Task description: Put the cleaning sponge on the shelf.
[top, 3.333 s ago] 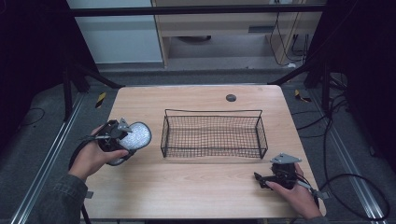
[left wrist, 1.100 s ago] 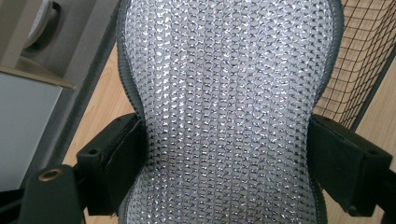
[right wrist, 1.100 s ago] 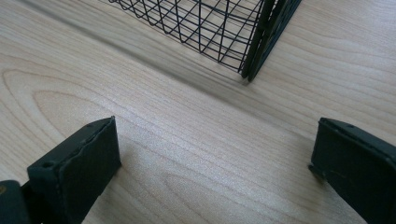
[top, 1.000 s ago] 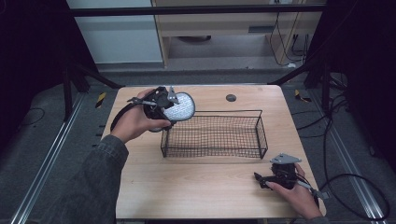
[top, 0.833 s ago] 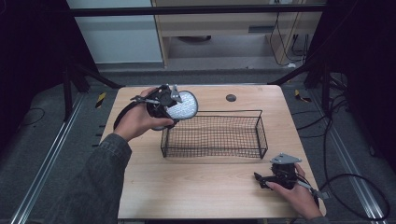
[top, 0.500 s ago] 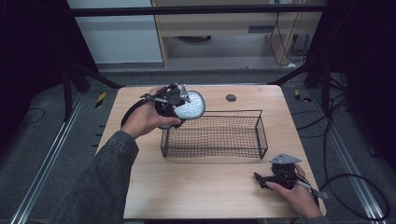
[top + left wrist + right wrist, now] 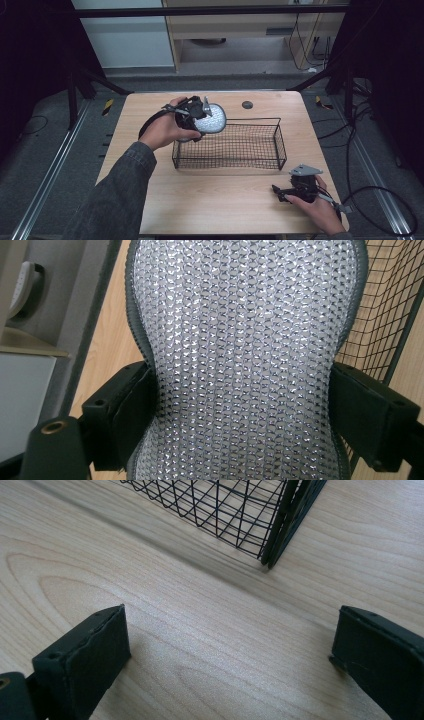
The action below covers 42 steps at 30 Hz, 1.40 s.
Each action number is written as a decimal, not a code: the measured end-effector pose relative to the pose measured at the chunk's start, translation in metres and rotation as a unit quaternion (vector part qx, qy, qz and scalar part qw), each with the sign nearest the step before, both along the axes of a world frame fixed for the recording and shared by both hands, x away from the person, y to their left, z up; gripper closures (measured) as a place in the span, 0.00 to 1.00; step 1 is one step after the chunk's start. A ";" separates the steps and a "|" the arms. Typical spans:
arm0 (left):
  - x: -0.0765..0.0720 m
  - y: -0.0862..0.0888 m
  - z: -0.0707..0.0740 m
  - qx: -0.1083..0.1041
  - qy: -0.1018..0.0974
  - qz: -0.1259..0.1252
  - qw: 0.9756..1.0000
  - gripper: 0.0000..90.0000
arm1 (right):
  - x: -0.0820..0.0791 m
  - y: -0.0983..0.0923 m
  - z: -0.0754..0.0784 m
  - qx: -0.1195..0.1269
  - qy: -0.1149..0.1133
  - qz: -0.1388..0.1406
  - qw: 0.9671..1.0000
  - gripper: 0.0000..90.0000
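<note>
Item 1, left side: the person's left hand [image 7: 162, 130], in a dark sleeve, is holding the left claw [image 7: 200, 112] raised over the far left corner of the wire basket. Its two black jaws are pressing in on either side of a silvery mesh pad [image 7: 210, 119], a rounded piece with a dark edge binding and a glittering woven face. In the left gripper view the pad [image 7: 245, 360] is running up between the jaws and pinching slightly inward at the grip, with the basket's wire wall showing at the right edge.

Item 2, centre: a black wire basket [image 7: 227, 161], rectangular and open-topped, is sitting on the light wooden desk [image 7: 210, 200]. The pad is hanging above its far left rim; whether it is touching the wire cannot be told.

Item 3, far centre: a small dark round disc [image 7: 247, 104] is lying on the desk near the far edge, well apart from the basket.

Item 4, right side: the person's right hand [image 7: 317, 207] is resting the right claw [image 7: 276, 191] low on the desk, near the basket's near right corner. Its jaws are standing wide apart with nothing between them; the right gripper view is showing bare wood between them and the basket corner [image 7: 272, 540] beyond.
</note>
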<state>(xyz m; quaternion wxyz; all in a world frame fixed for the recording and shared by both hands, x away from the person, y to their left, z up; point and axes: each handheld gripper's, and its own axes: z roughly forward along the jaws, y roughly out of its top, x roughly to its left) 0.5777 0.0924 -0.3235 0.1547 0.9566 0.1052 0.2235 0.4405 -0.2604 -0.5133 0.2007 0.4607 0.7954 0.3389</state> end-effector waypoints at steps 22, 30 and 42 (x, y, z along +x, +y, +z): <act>-0.002 -0.011 -0.034 0.013 0.026 -0.023 0.999 0.16 | 0.000 0.000 0.000 0.001 -0.001 0.002 1.000 0.03; -0.002 -0.013 -0.042 0.010 0.032 -0.022 0.999 0.16 | 0.000 0.000 0.000 0.000 -0.001 0.002 1.000 0.03; -0.001 -0.010 -0.046 0.010 0.041 -0.014 0.999 0.14 | 0.000 0.000 0.000 -0.001 -0.003 0.004 1.000 0.03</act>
